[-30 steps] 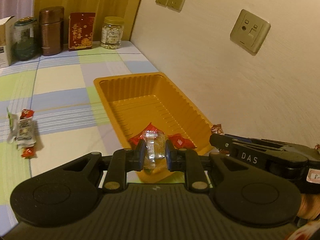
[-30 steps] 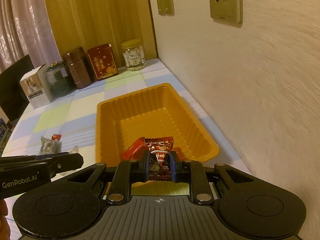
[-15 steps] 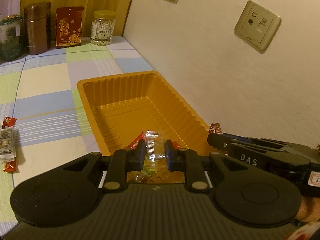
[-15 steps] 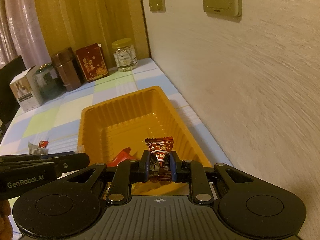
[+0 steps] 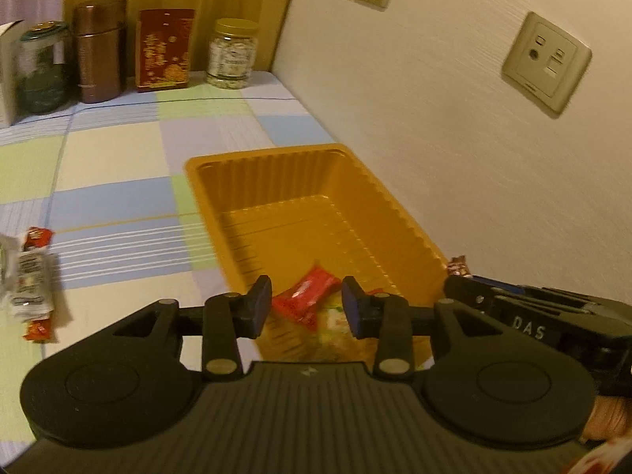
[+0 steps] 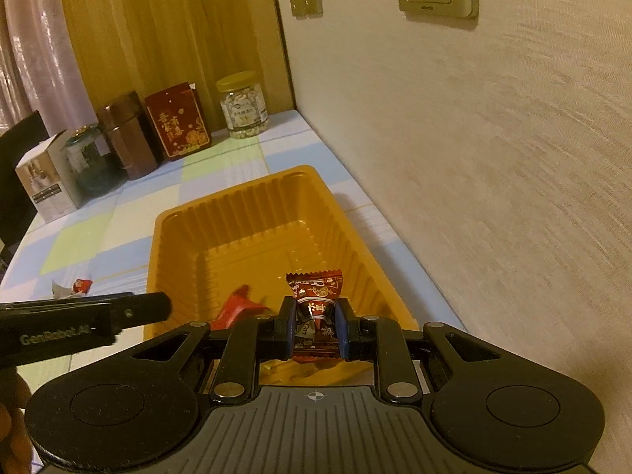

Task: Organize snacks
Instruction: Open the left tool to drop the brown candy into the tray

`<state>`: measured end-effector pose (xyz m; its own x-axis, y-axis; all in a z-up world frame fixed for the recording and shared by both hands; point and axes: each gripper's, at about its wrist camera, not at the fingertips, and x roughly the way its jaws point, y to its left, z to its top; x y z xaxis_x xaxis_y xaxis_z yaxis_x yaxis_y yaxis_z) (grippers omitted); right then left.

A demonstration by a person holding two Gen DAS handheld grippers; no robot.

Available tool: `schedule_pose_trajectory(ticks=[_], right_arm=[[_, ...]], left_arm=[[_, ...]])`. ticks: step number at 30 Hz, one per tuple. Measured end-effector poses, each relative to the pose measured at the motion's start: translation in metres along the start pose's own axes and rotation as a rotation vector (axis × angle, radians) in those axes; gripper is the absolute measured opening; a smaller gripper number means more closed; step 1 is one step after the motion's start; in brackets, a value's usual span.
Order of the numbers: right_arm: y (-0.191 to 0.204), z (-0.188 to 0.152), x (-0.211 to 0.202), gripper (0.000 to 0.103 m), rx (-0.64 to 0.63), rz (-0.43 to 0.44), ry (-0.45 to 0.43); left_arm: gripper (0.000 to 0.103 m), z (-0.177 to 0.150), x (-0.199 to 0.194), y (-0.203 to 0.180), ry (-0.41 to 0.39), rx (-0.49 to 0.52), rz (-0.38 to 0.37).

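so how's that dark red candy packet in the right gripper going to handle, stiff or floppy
Probably floppy: the dark red candy packet is a thin crimped wrapper, pinched narrow between the right gripper pads. Likely light, since that pinch alone holds it upright. The glossy film may slip, so it should drop readily into the orange tray.

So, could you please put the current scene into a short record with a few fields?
left gripper: jaws opening over the near end of the tray, nothing pressed between the pads
clear-wrapped candy: lying in the tray below the left gripper, beside a red packet
right gripper: shut on a dark red wrapped candy, above the tray's near end
orange tray: beside the wall, mostly bare floor
loose snacks: on the checked cloth, left of the tray
far end of table: jars, tin and boxes in a row
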<state>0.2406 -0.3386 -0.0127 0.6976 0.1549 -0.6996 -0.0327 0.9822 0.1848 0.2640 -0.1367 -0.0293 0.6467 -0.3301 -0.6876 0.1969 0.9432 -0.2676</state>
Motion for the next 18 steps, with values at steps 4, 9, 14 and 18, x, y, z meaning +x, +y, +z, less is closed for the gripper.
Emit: schedule_pose_trajectory(ticks=[4, 9, 14, 18], right_arm=[[0.004, 0.000, 0.000, 0.021, -0.002, 0.014, 0.001], [0.008, 0.001, 0.002, 0.021, 0.008, 0.043, 0.008], [0.015, 0.003, 0.007, 0.021, 0.003, 0.064, 0.012], [0.018, 0.006, 0.014, 0.021, 0.009, 0.106, 0.009]], left_arm=[[0.039, -0.005, -0.008, 0.010, -0.006, -0.016, 0.032], [0.049, -0.011, -0.017, 0.014, -0.019, -0.020, 0.051], [0.049, -0.016, -0.022, 0.018, -0.024, -0.027, 0.061], [0.049, -0.017, -0.024, 0.022, -0.028, -0.034, 0.066]])
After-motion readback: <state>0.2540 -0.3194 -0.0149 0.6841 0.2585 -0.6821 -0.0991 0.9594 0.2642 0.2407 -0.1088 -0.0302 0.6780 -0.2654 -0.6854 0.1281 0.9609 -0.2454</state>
